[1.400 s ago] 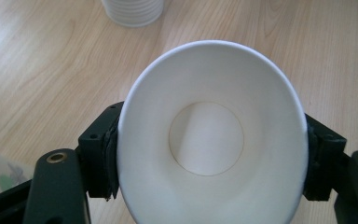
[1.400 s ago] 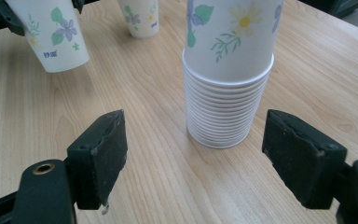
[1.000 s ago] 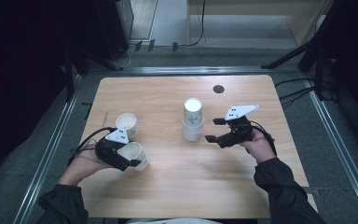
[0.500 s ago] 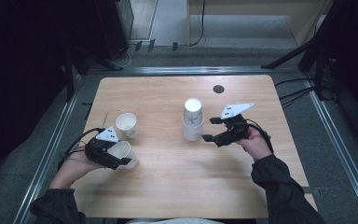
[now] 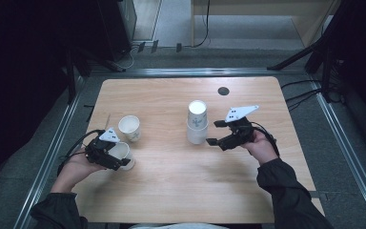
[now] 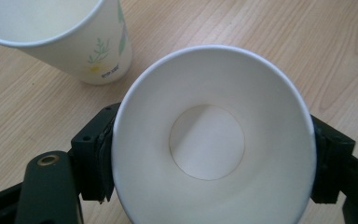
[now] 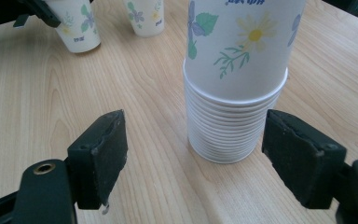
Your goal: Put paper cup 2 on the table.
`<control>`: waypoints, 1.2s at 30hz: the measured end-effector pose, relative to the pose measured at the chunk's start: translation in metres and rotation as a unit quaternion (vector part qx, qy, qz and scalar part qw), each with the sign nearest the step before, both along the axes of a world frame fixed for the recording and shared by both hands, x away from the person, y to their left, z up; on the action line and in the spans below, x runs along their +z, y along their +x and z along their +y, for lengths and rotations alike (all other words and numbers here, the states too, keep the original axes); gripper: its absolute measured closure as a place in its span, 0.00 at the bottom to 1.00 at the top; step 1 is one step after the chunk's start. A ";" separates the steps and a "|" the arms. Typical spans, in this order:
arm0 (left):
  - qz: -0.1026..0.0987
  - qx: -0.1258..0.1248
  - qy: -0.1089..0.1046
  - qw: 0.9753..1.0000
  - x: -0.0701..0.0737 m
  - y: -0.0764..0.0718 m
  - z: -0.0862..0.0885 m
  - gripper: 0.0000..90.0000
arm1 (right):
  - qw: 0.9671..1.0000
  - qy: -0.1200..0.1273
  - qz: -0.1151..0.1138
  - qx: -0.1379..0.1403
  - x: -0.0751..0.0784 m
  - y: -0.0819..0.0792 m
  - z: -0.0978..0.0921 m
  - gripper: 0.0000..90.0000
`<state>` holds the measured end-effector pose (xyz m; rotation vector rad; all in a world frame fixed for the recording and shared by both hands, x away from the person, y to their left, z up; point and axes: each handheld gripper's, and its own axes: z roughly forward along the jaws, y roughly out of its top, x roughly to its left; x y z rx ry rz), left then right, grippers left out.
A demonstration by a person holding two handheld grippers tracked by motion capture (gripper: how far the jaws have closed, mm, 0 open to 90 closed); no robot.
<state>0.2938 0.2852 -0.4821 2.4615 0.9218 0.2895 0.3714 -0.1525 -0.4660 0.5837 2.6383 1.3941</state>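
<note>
I am working at a wooden worktop (image 5: 171,191), with both forearms coming in from its near edge. Nearest to me, by the near left corner, my left gripper (image 5: 119,160) is pinching a single white paper cup (image 5: 122,153) across its sides; in the left gripper view that cup (image 6: 214,144) is lying with its open mouth facing the camera, both jaws pressed against its wall. Just beyond it, a second loose cup (image 5: 129,127) is standing upright with its mouth up. Toward the middle of the worktop, a stack of upside-down cups (image 5: 197,122) is standing, its many nested rims showing in the right gripper view (image 7: 233,126). My right gripper (image 5: 213,133) is hovering just to the right of the stack's base, jaws spread wide and touching nothing.

I am judging the job as early: two cups are separated out, one set down and one in my grip, while most of the stack is remaining.

Compared with a second ago, my left gripper and its cup are sitting closer to the left edge, farther from the upright cup. My right gripper is barely changed beside the stack.
</note>
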 end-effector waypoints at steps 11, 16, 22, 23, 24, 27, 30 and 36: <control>0.005 0.001 0.011 1.000 -0.003 0.002 -0.003 0.23 | 1.000 -0.011 -0.002 0.004 -0.001 -0.001 0.003 0.25; 0.017 -0.001 0.004 1.000 -0.003 0.002 -0.005 0.22 | 1.000 -0.010 -0.002 0.004 -0.001 -0.001 0.003 0.25; 0.023 -0.006 0.005 1.000 -0.003 0.002 -0.007 0.16 | 1.000 -0.009 -0.002 0.005 -0.001 -0.001 0.003 0.25; 0.025 -0.007 0.005 1.000 -0.004 0.003 -0.007 0.15 | 1.000 -0.011 -0.003 0.005 -0.001 -0.001 0.003 0.25; 0.024 -0.006 0.005 1.000 -0.004 0.002 -0.007 0.14 | 1.000 -0.012 -0.003 0.005 -0.001 -0.001 0.003 0.25; 0.020 -0.001 -0.005 1.000 -0.001 0.002 -0.006 0.14 | 1.000 -0.012 -0.004 0.006 -0.001 -0.002 0.003 0.25; 0.025 0.000 -0.016 1.000 0.001 0.003 -0.005 0.13 | 1.000 -0.013 -0.004 0.005 -0.002 -0.001 0.003 0.25; 0.014 0.001 -0.057 0.998 0.015 0.000 -0.003 0.13 | 1.000 -0.013 -0.004 0.006 -0.001 -0.002 0.003 0.25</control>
